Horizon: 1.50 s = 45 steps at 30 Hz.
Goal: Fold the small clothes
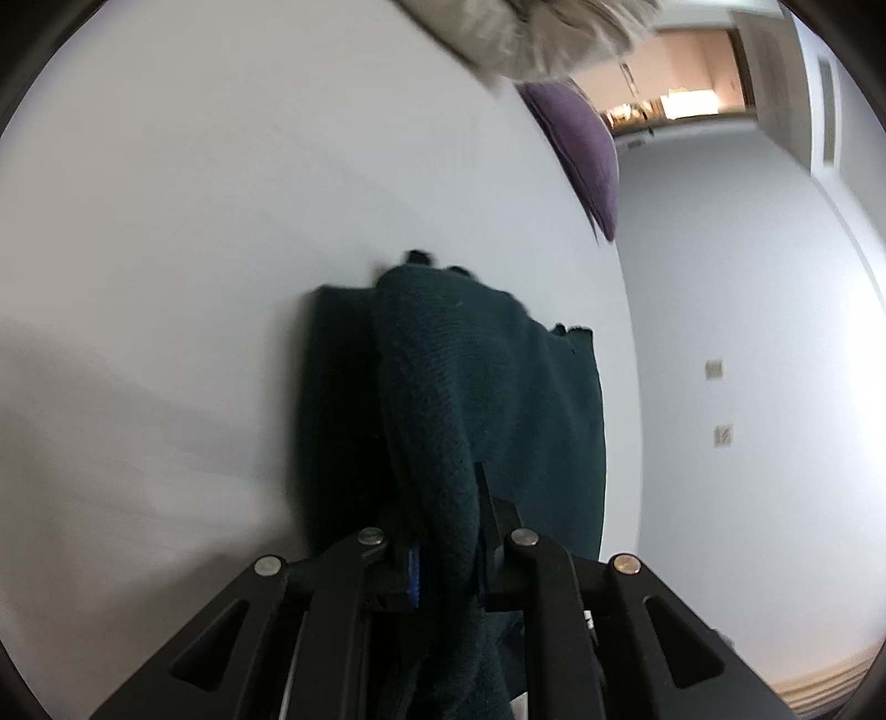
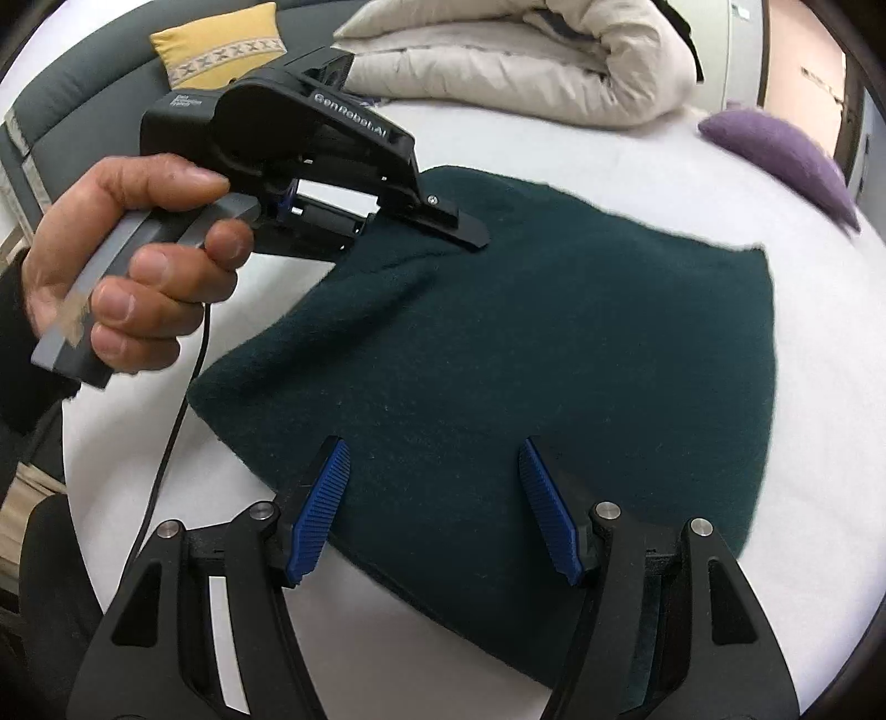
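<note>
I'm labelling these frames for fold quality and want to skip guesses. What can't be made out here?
- Left wrist view: the left claw is shut on a bunched fold of the green garment, which hides the pads' contact.
- Right wrist view: the garment's near edge is covered by the open right claw.
- Both views: garment type unclear; no sleeves or collar show.
- Left wrist view: grey bedding is blurred and cropped.

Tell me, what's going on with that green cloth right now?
Left gripper shut on a fold of the green cloth. Right gripper open above its near edge, holding nothing. Purple cushion and quilt lie clear.
</note>
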Tool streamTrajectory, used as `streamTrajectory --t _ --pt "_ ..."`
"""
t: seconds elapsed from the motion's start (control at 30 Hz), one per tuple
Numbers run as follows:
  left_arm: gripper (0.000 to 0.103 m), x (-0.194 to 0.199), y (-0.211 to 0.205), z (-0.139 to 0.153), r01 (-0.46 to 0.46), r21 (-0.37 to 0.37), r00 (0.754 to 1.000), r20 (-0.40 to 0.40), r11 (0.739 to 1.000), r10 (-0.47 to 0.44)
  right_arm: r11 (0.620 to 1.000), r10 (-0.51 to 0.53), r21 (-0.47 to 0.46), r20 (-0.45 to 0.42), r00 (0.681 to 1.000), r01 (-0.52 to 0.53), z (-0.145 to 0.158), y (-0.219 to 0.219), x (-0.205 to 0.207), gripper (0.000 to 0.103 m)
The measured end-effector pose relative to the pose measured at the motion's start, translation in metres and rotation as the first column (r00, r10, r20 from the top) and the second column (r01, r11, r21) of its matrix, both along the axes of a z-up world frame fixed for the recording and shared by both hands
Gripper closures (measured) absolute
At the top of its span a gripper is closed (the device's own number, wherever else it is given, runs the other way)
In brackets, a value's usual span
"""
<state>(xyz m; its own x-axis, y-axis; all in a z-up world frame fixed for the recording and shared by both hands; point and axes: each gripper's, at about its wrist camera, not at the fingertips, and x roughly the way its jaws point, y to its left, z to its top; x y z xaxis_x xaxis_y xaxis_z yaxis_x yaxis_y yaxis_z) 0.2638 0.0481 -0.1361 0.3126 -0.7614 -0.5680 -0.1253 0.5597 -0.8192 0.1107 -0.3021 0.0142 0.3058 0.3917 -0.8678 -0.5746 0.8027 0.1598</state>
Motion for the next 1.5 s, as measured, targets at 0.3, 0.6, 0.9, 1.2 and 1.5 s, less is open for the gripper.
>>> streamTrajectory --t 0.3,0.6,0.9,1.2,1.5 --pt "0.083 -0.034 0.002 0.075 -0.118 0.244 0.974 0.219 0.962 0.064 0.979 -0.057 0.189 -0.072 0.996 0.070 0.018 -0.056 0.017 0.041" --pt "0.085 -0.062 -0.045 0.059 0.026 0.441 0.964 0.225 0.897 -0.139 0.904 -0.192 0.337 -0.230 0.954 0.263 0.018 -0.129 0.028 0.042" --pt "0.094 -0.098 -0.049 0.031 -0.015 0.361 0.969 0.234 0.932 -0.075 0.899 -0.193 0.331 -0.290 0.937 0.288 -0.004 -0.133 0.003 0.045" --pt "0.096 -0.111 -0.041 0.018 -0.013 0.397 0.960 0.263 0.918 -0.101 0.919 -0.168 0.294 -0.306 0.937 0.261 -0.022 -0.120 0.014 0.055" --pt "0.080 -0.102 -0.032 0.086 -0.079 0.494 0.930 0.349 0.866 -0.114 0.858 -0.231 0.392 -0.283 0.931 0.332 0.034 -0.161 0.054 0.052"
